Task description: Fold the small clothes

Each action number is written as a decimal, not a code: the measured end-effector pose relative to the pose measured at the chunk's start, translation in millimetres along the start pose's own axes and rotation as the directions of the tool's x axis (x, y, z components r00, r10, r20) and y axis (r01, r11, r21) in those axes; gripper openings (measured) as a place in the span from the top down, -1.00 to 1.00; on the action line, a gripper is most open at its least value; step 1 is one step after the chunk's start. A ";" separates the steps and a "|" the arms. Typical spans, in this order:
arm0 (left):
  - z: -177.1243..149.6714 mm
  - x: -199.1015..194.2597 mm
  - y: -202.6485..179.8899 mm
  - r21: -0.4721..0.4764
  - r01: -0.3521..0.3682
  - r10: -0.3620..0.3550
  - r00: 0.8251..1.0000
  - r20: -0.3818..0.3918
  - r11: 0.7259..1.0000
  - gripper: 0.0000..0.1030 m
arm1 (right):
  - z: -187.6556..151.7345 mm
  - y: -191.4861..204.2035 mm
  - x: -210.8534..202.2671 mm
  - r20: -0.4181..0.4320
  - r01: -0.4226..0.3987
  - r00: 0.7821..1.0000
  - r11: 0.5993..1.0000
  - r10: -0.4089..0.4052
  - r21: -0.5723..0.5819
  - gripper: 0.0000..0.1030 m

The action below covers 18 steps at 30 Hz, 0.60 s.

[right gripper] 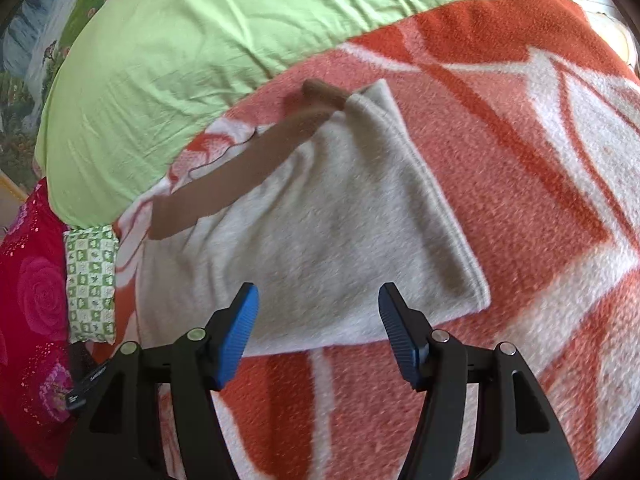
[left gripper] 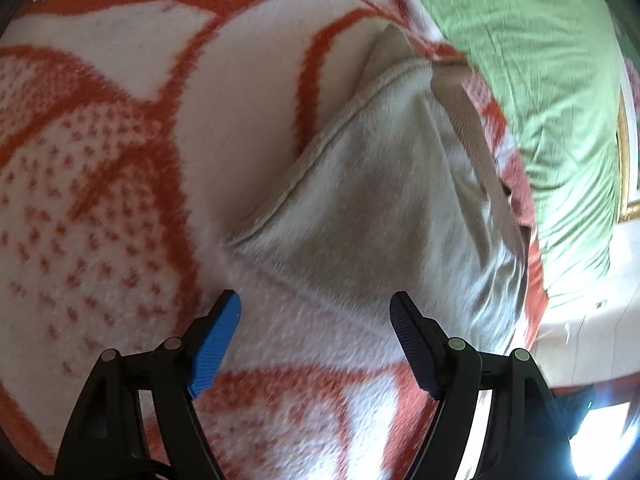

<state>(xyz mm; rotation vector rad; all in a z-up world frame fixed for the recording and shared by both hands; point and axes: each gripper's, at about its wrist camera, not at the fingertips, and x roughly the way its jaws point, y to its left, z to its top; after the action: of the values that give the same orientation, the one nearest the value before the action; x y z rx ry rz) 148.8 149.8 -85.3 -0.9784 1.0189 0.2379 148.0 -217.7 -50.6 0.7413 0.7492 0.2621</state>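
Note:
A small cream fleece garment [left gripper: 360, 200] with a tan waistband [left gripper: 476, 152] lies on an orange and white blanket [left gripper: 120, 160]. In the right wrist view the garment [right gripper: 320, 232] lies flat and folded over, its tan band [right gripper: 224, 176] along the far left edge. My left gripper [left gripper: 316, 312] is open and empty, just above the garment's near corner. My right gripper [right gripper: 318, 308] is open and empty, above the garment's near edge.
A light green sheet [right gripper: 180, 48] covers the bed beyond the blanket [right gripper: 500, 160]. A small green patterned pillow [right gripper: 92, 284] and a red floral cloth [right gripper: 28, 300] lie at the left. The bed edge and pale floor [left gripper: 592, 332] show at the right.

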 end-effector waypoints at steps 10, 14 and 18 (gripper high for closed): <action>17.2 18.7 -15.0 -0.028 0.013 -0.010 0.994 0.107 1.000 -0.32 | -12.2 13.8 5.1 -0.035 -0.012 0.999 0.999 0.010 -0.044 -0.24; 23.3 26.3 -19.3 0.022 0.015 -0.017 0.995 0.100 1.000 0.58 | -13.3 13.2 8.6 -0.048 -0.015 0.999 0.999 0.013 -0.046 -0.24; 23.3 21.5 -35.0 0.116 -0.026 0.012 0.992 0.126 0.993 0.74 | -9.5 11.9 13.0 -0.058 -0.031 0.998 0.999 0.029 -0.044 -0.24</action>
<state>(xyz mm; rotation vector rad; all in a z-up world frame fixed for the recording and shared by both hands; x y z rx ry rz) 194.9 142.4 -78.7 -0.8374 0.9178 0.2491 151.1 -198.2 -53.9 0.7056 0.7844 0.3276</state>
